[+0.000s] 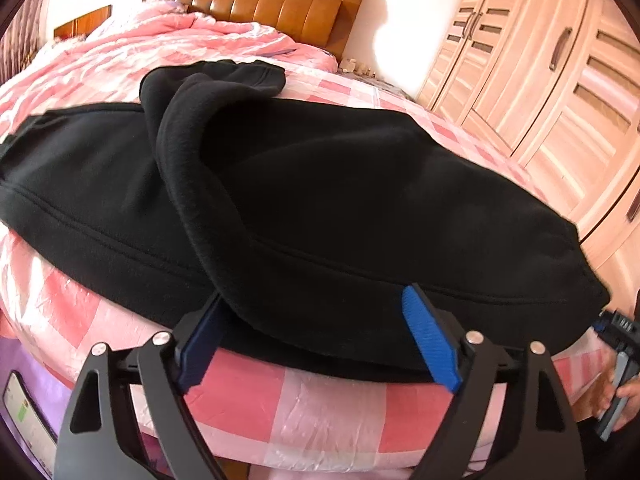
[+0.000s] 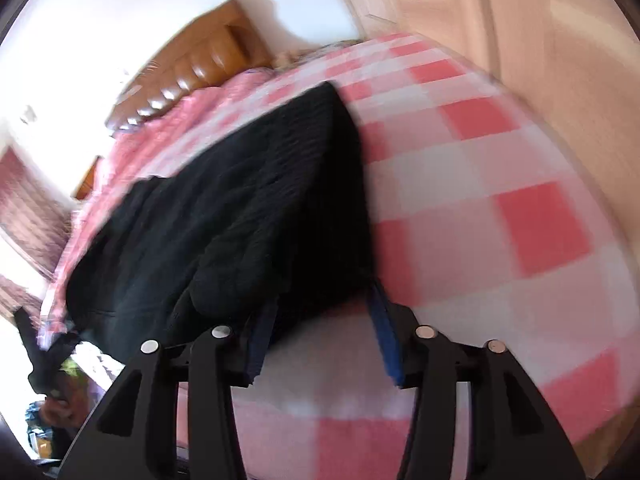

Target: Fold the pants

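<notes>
My left hand-held gripper (image 1: 316, 300) sat at the near edge of the bed, its two blue pads spread wide apart. The near hem of the black pants (image 1: 320, 200) lay between the fingers (image 1: 428, 336), and nothing was clamped. My right hand-held gripper (image 2: 324, 300) was likewise spread, with the corner of the pants (image 2: 240, 208) reaching into the gap between its pads. That view was blurred, so I could not tell whether either pad touched the cloth.

The pants lay across the pink-and-white checked bedsheet (image 1: 332, 412), close to the near edge of the bed. They ran left to right in the left wrist view. One part was folded over the other, and a thick rounded fold edge ran diagonally from the far left side down toward my left gripper. A bunched end lay at the far side of the garment. At the right edge of the left wrist view, my right gripper (image 1: 616, 328) showed just beside the right end of the pants, with my right hand (image 1: 624, 396) below it.

Beyond the pants, a rumpled pink quilt (image 1: 160, 40) covered the far part of the bed. Behind it stood a brown wooden headboard (image 1: 272, 4) against a white wall. A light wooden wardrobe (image 1: 540, 80) stood to the right of the bed.
</notes>
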